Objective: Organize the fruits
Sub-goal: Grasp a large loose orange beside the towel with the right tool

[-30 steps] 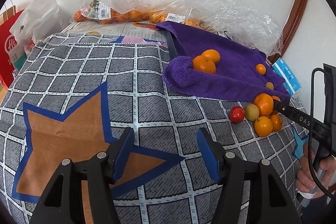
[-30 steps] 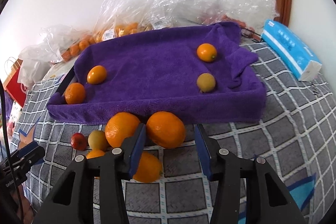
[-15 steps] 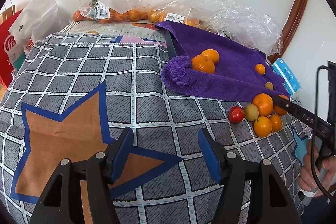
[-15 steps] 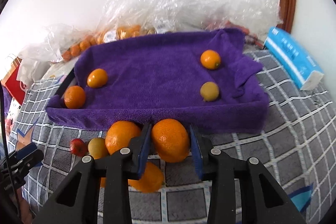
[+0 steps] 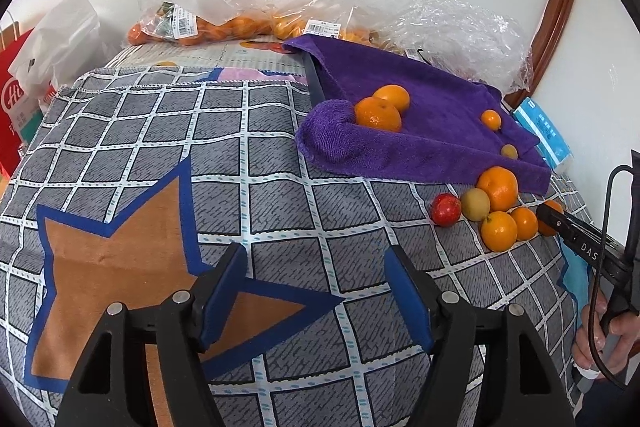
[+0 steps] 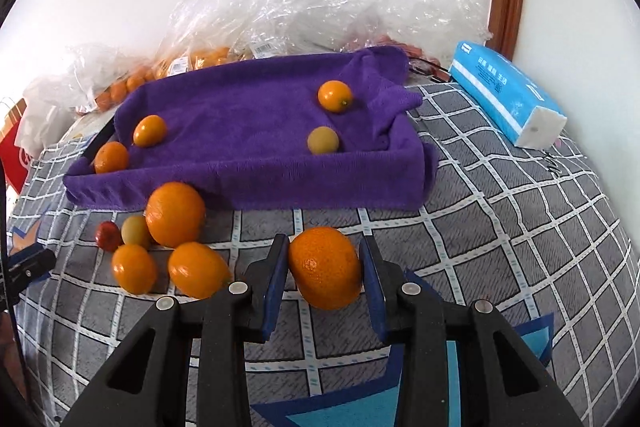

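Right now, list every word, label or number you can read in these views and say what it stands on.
"DAS": white letters on the black arm of the right gripper; the rest is cut off.
"Hi": white letters on the red paper bag, partly hidden.
Blue tissue pack: white characters, too small to read.
Barcode stickers on the plastic fruit bags: print too small to read.
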